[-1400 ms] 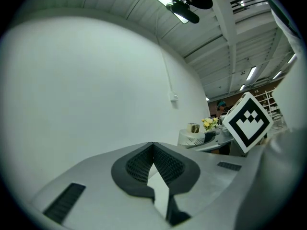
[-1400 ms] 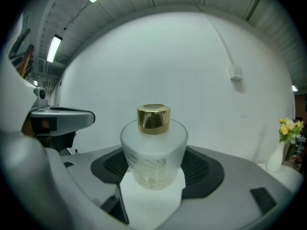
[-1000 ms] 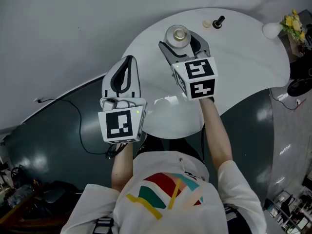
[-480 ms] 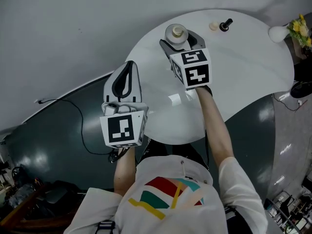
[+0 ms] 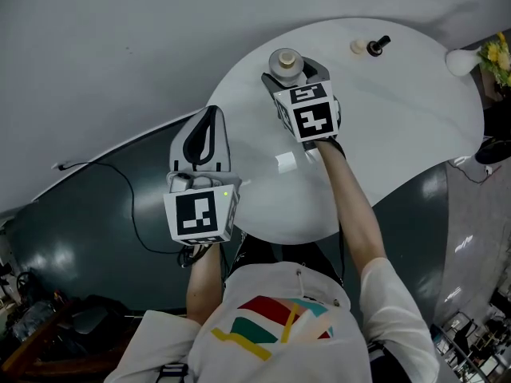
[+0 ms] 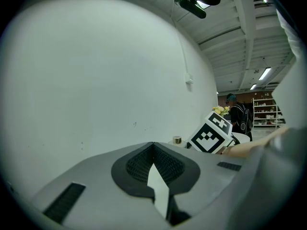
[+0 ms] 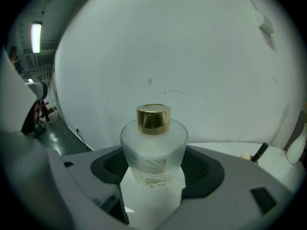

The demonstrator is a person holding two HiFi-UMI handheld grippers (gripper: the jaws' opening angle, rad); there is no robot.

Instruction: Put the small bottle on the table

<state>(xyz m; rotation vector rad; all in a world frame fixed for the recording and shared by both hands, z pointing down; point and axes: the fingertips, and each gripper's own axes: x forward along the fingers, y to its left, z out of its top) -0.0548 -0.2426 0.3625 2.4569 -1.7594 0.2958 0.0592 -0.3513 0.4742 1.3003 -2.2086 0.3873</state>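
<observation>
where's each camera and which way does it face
Head view: on the person's head, looking down at the white table; both forearms and shirt show.
Left gripper view: on the left gripper, looking along its shut jaws toward the wall.
Right gripper view: on the right gripper, looking along jaws clamped on the small bottle.
All three show that bottle.

small bottle [image 7: 153, 145] | squat round frosted glass, narrowing toward the base, gold cap on | upright | between the jaws of the right gripper [image 7: 152, 174], a pad against each side | over the white table [image 5: 399, 94]; base contact cannot be told
</observation>
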